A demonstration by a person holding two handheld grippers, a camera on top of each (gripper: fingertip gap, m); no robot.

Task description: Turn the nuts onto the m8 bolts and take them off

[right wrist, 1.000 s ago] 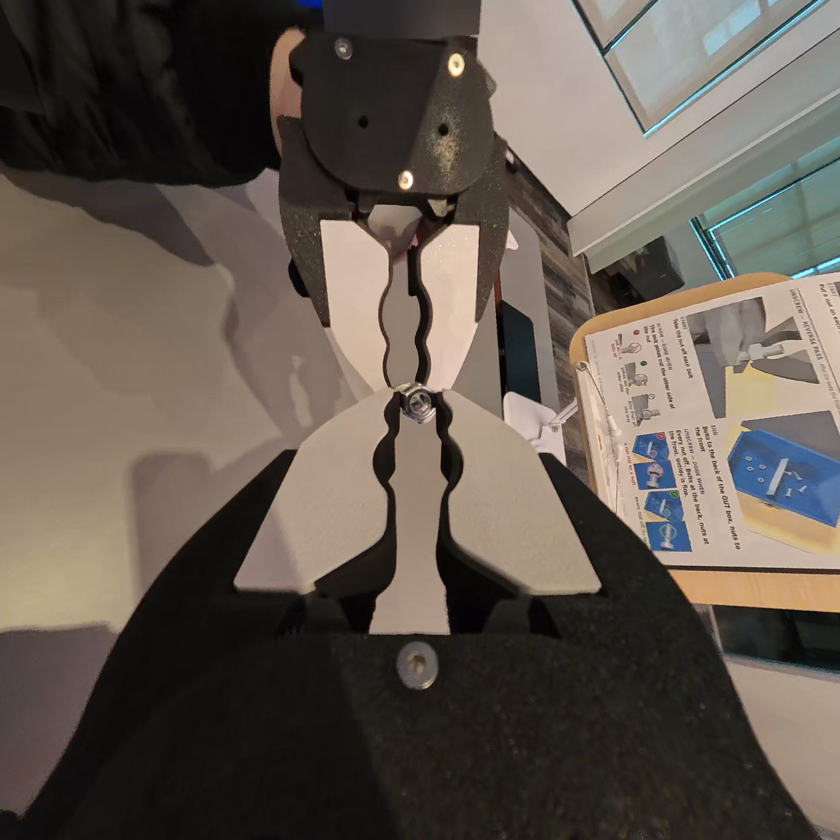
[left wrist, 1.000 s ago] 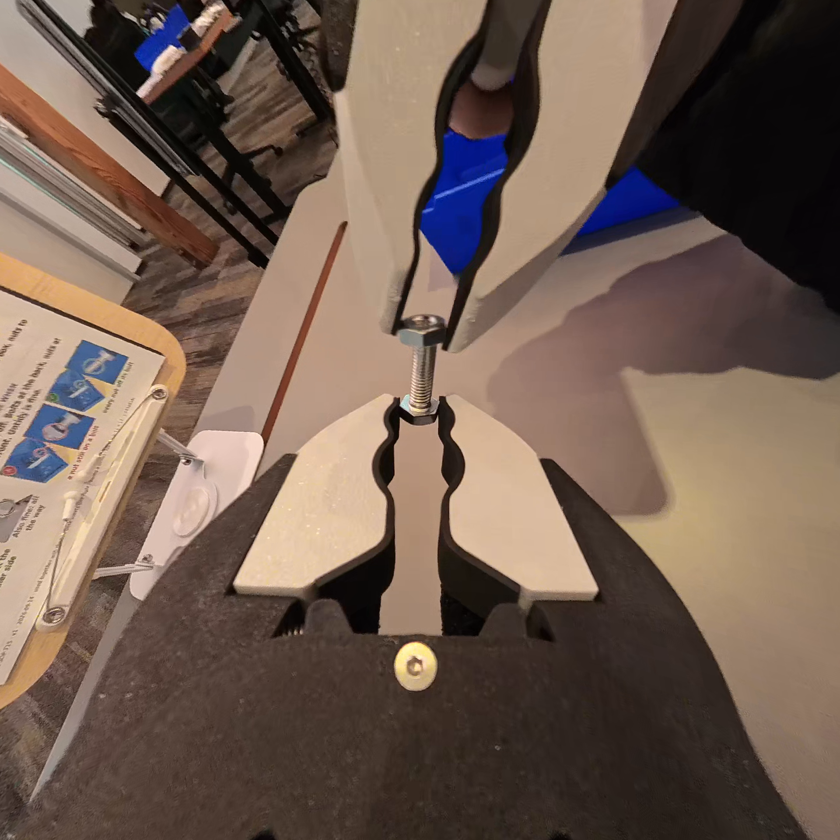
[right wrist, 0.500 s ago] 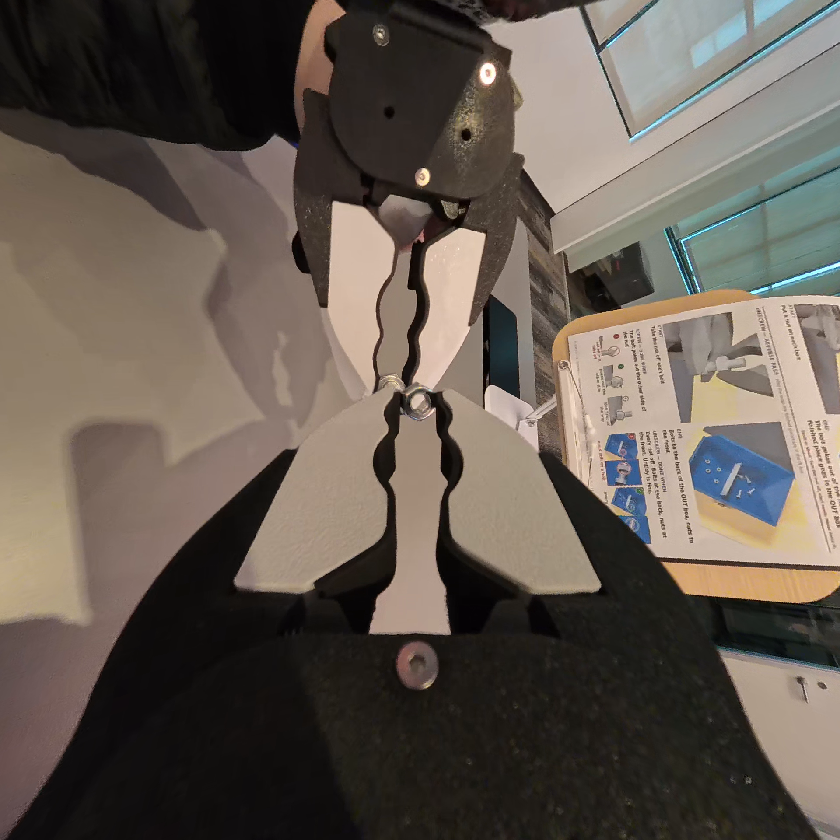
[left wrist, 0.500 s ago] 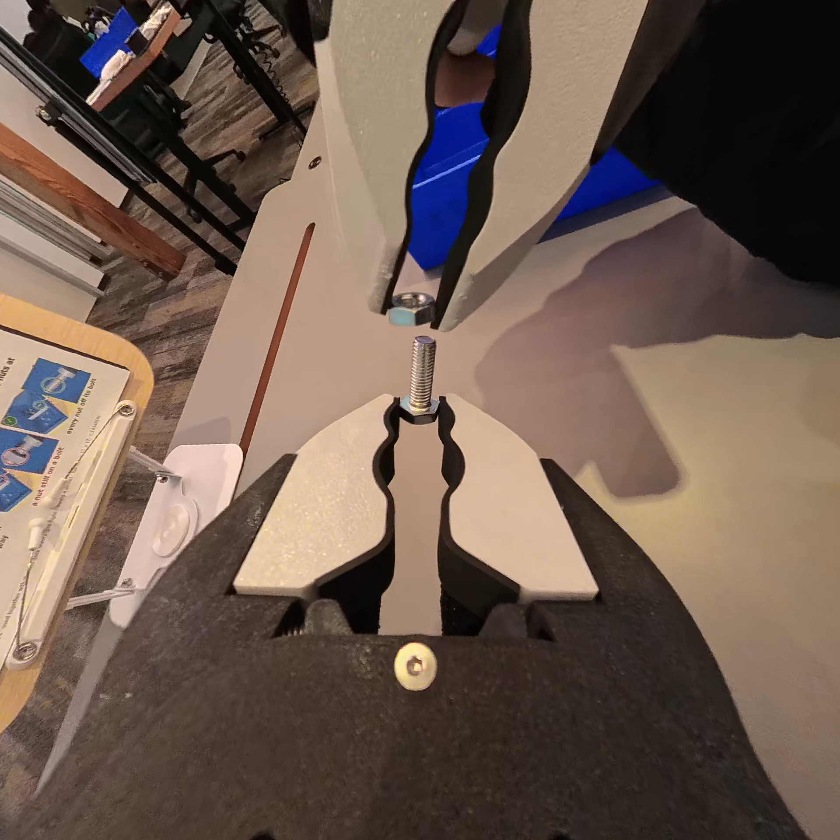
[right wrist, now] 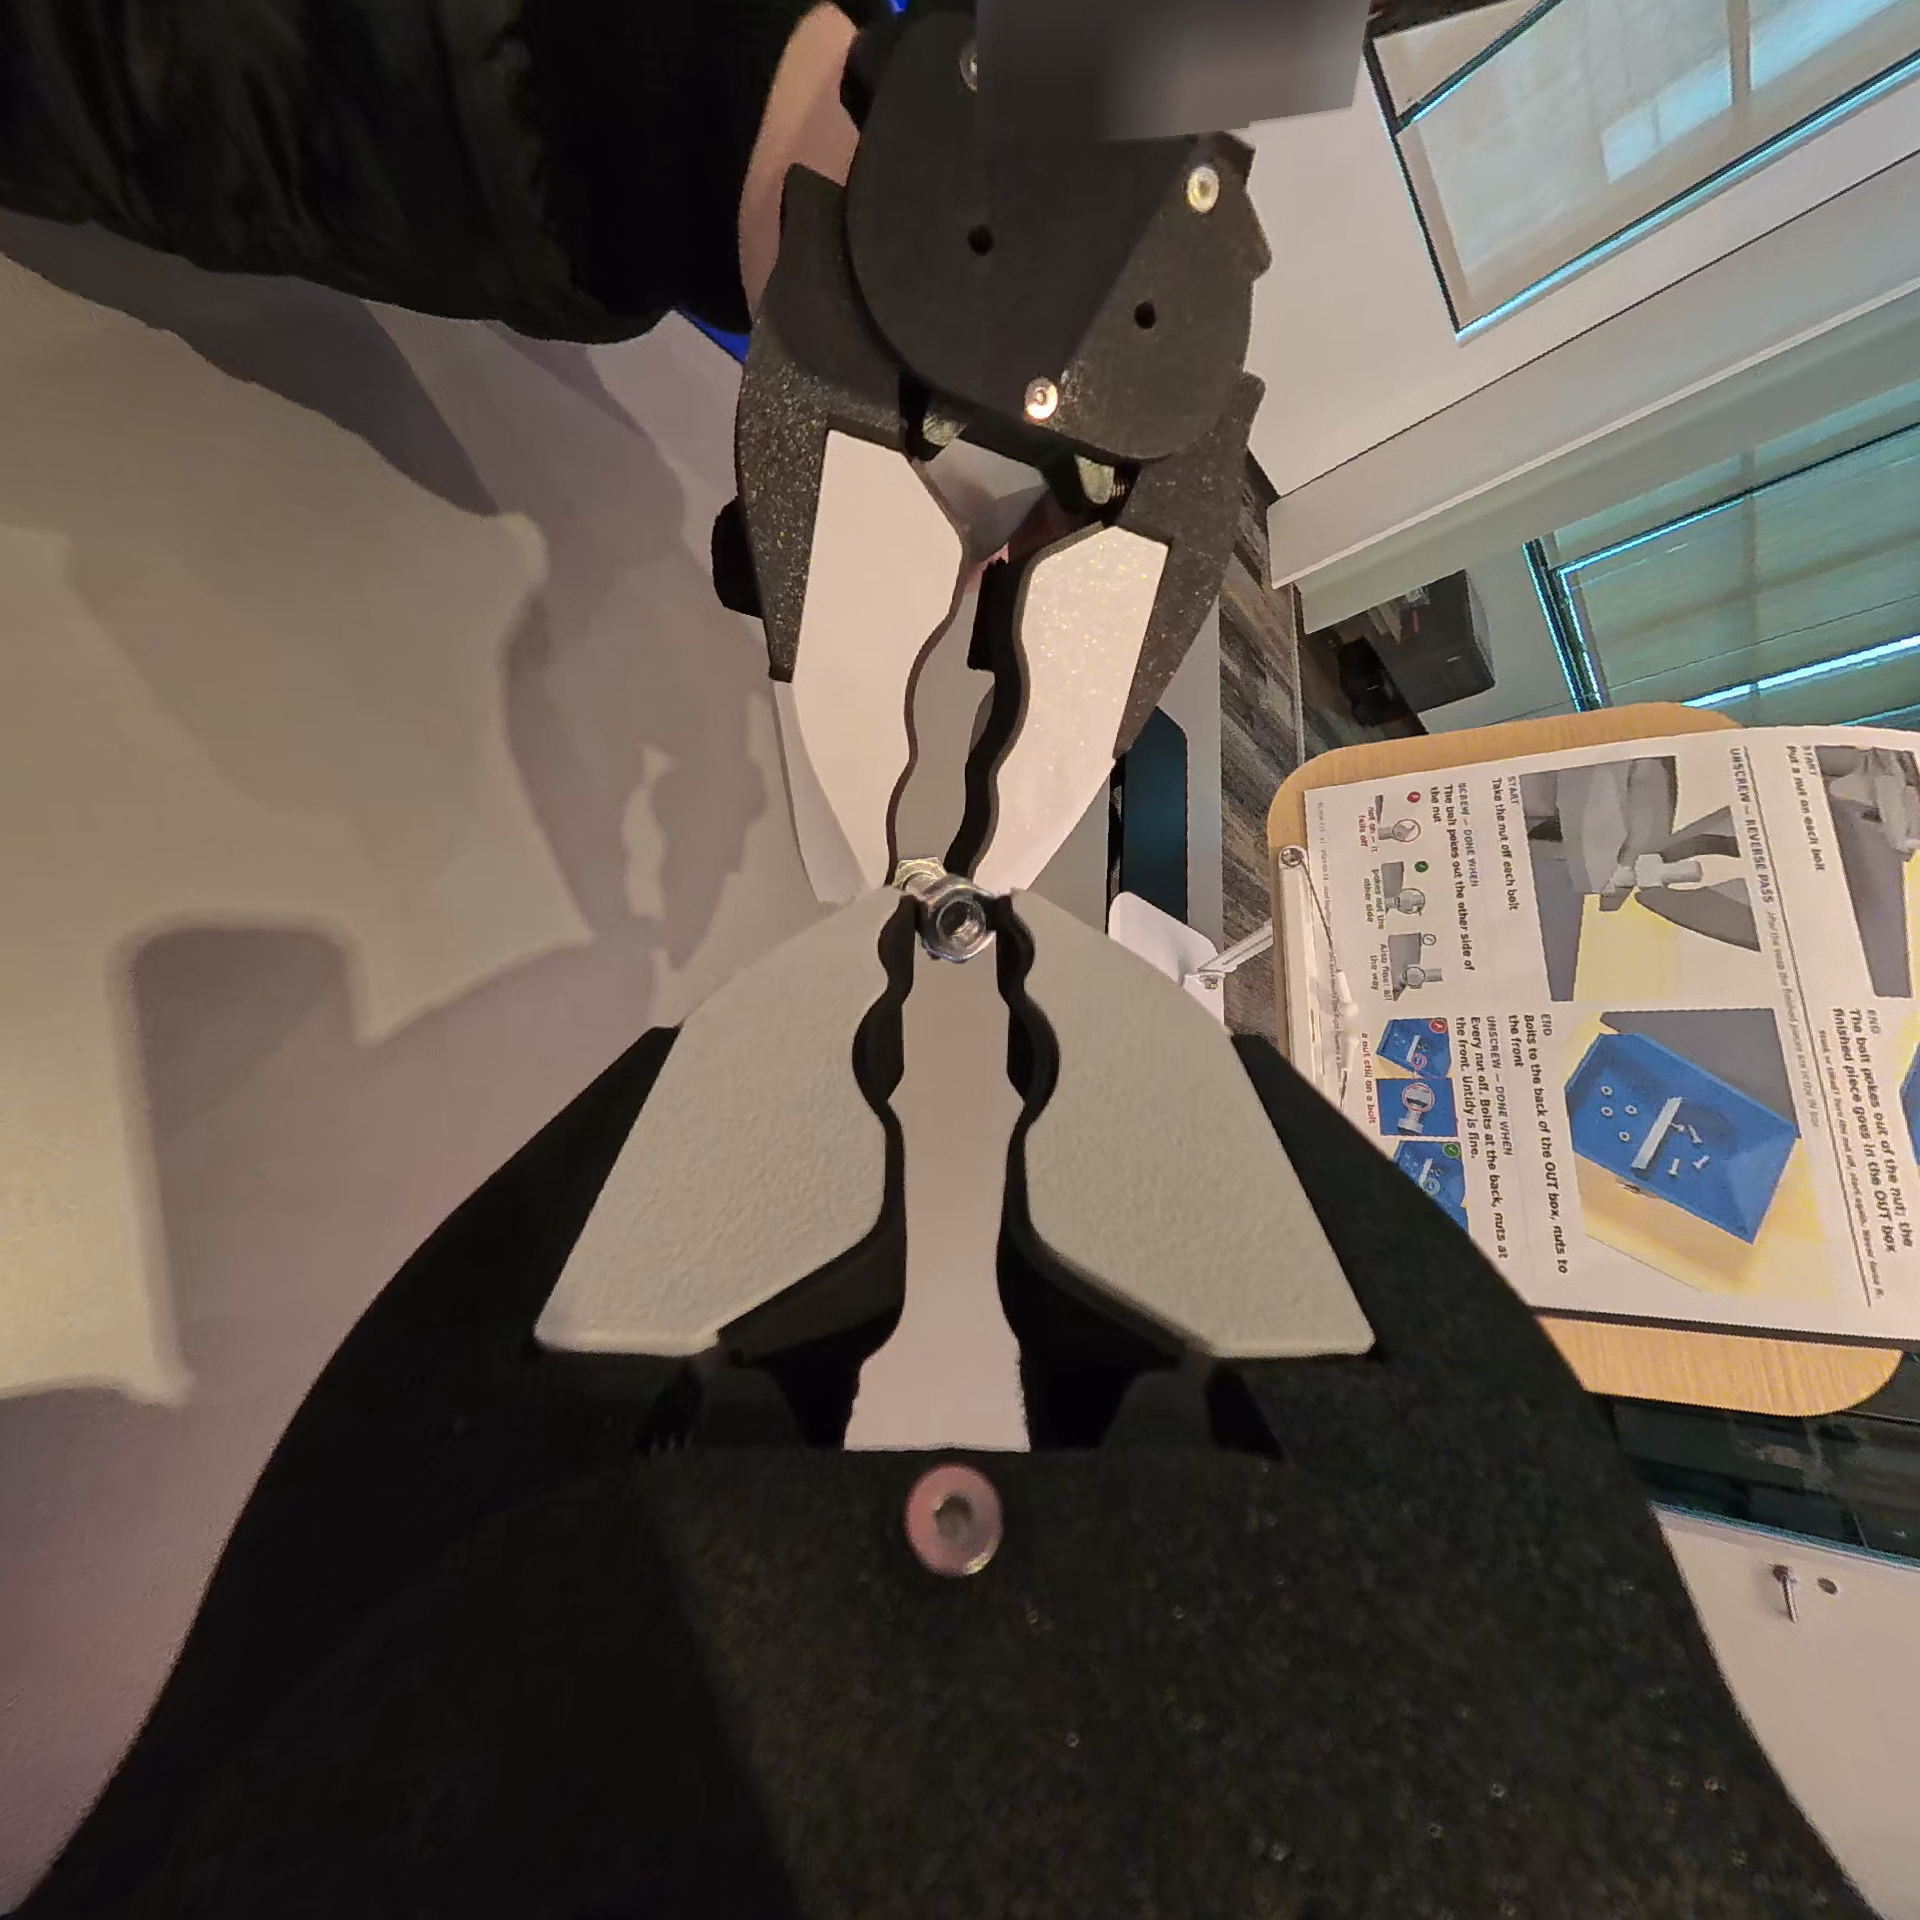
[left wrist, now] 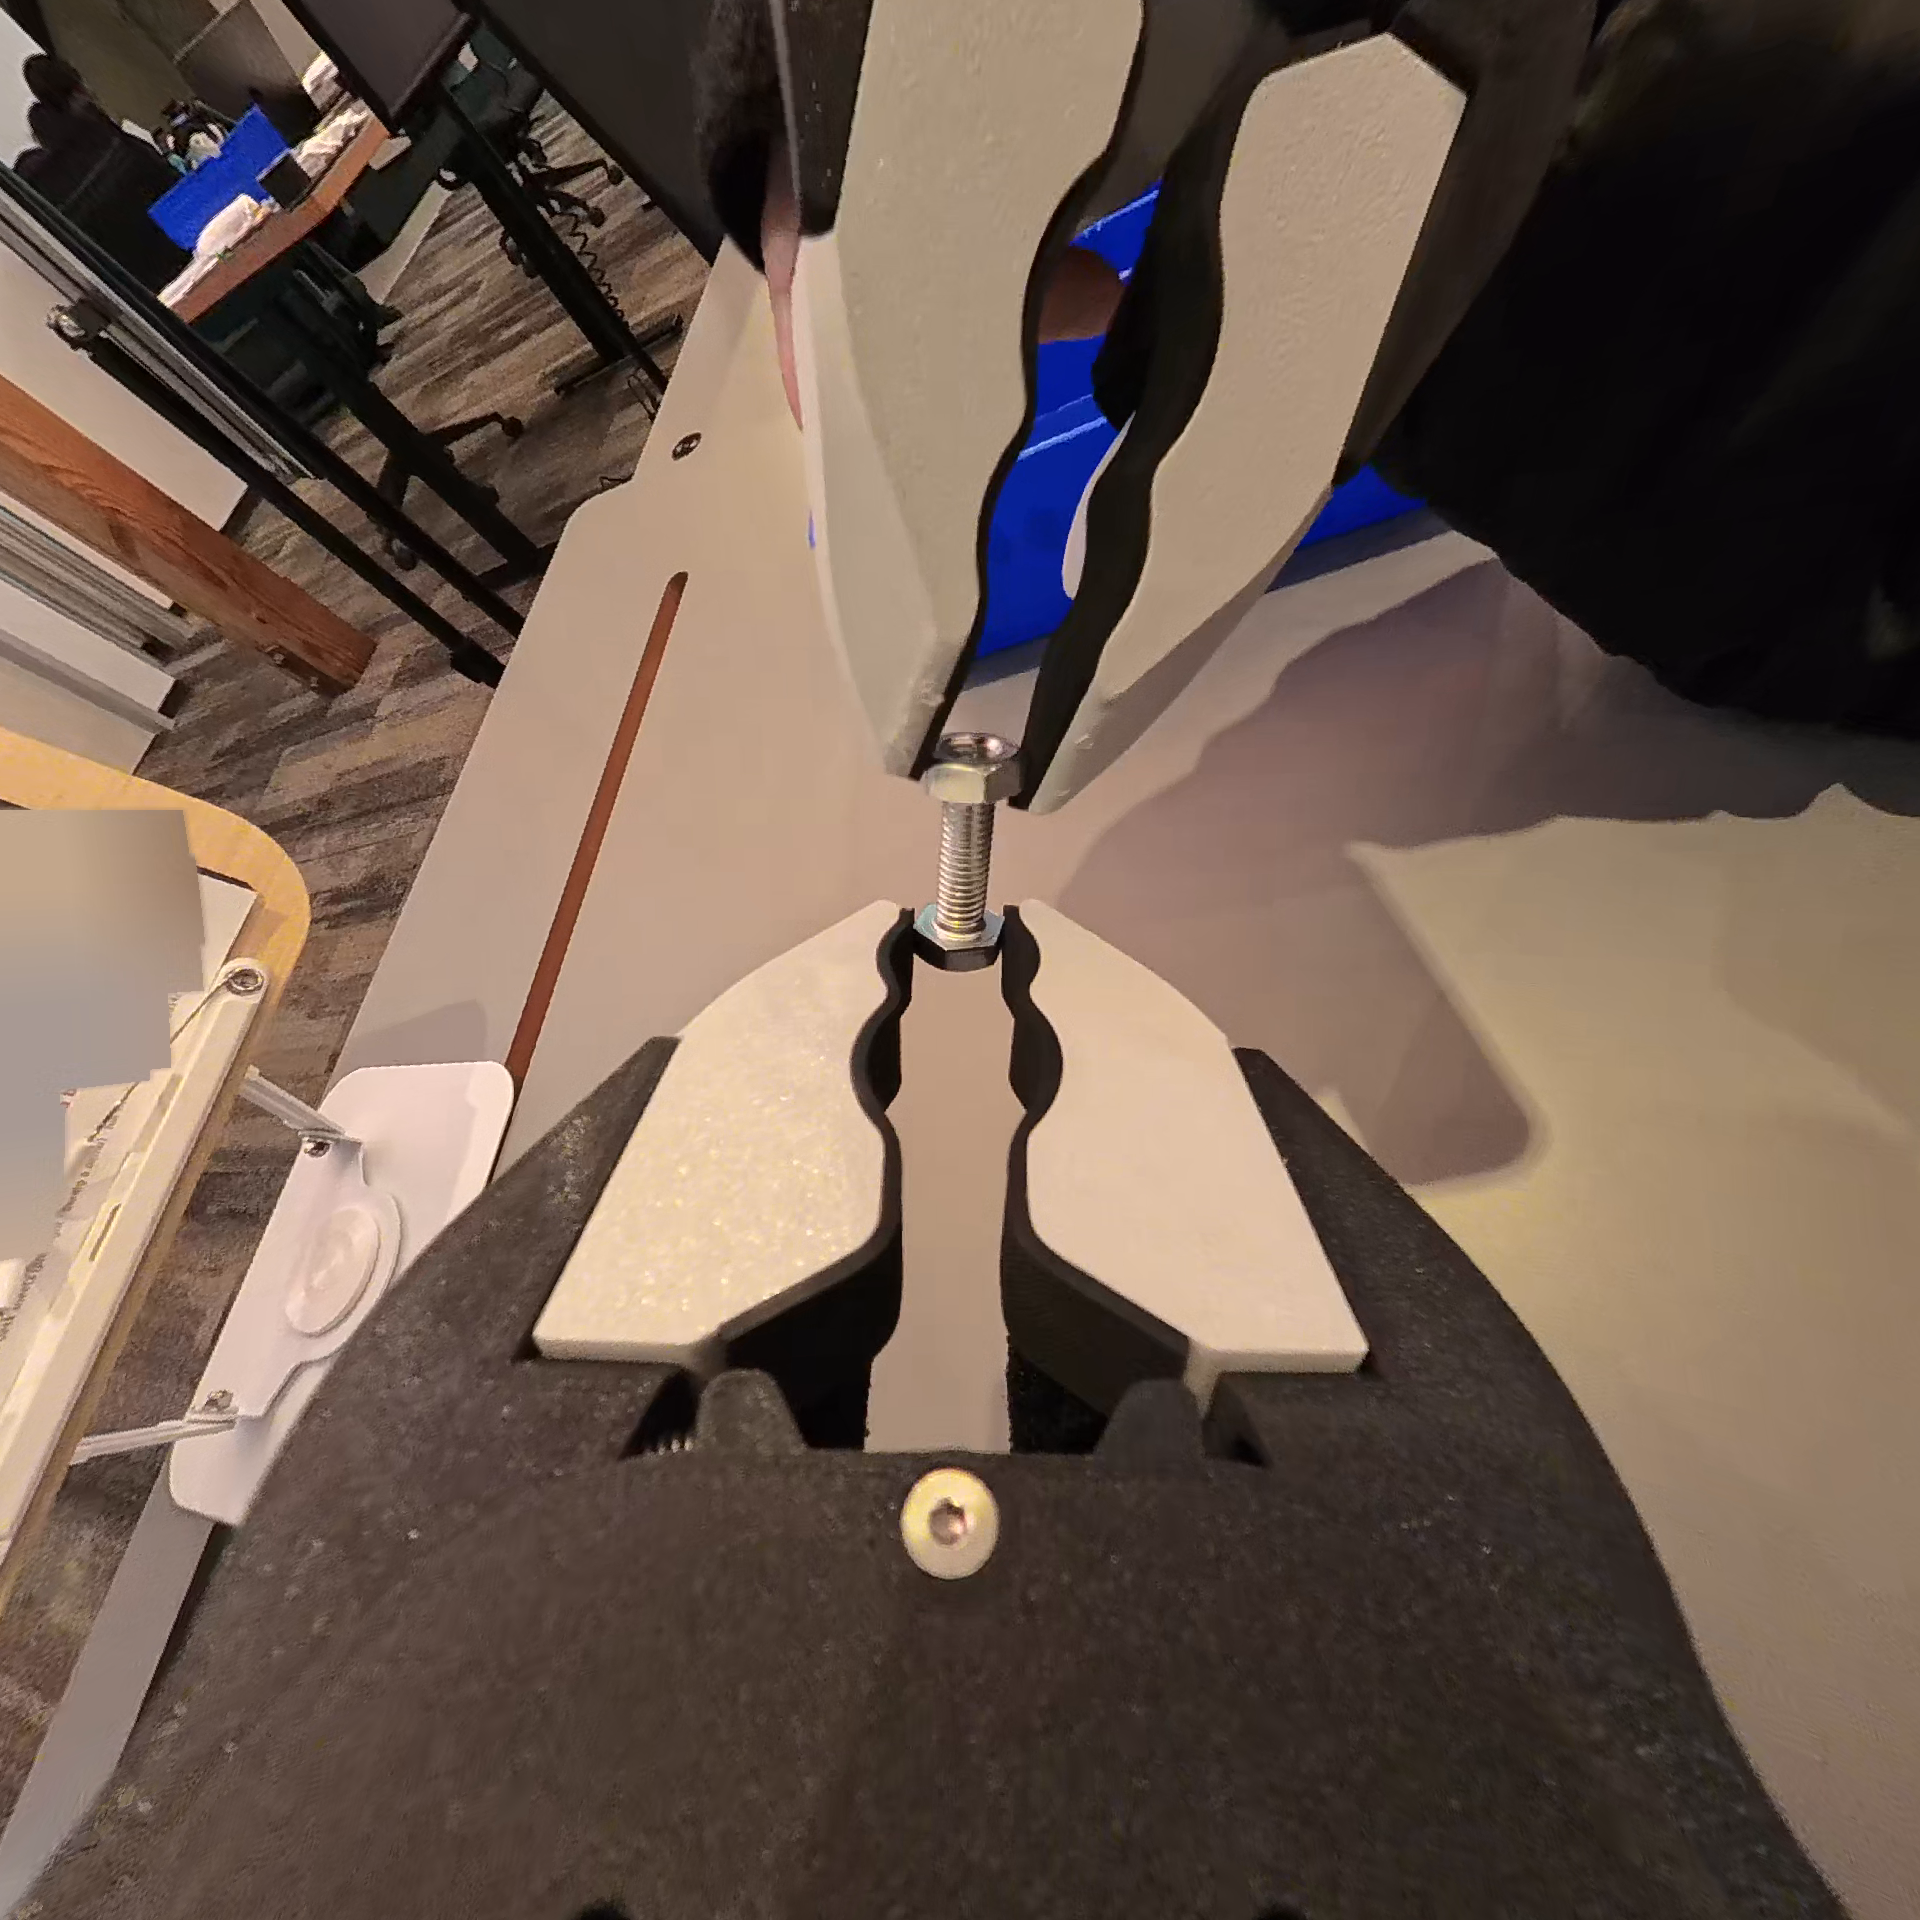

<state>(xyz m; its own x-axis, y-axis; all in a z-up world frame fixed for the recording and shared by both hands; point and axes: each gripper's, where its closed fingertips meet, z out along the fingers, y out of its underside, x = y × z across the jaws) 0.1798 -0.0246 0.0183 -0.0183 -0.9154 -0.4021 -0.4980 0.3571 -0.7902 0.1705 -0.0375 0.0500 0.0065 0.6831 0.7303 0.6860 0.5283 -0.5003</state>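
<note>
Two grips set: left gripper (left wrist: 957,928) clamps the bolt (left wrist: 964,868) head; right gripper (right wrist: 954,928) pinches the nut (right wrist: 958,928) at the thread tip. Keep axes aligned, turn gently to avoid cross-threading.

Floor (left wrist: 343,665): grey-brown wood-look planks beside the worktop's left edge.
Worktop (left wrist: 1558,1039): pale, matte, crossed by soft shadows; a narrow brown slot (left wrist: 597,831) runs near its left edge.
Desks (left wrist: 312,208): dark-framed, far left across the floor.
Windows (right wrist: 1662,135): glazed panes with pale blinds, upper right.
Wall (right wrist: 1340,395): plain white.
Light: warm, indoor.
</note>
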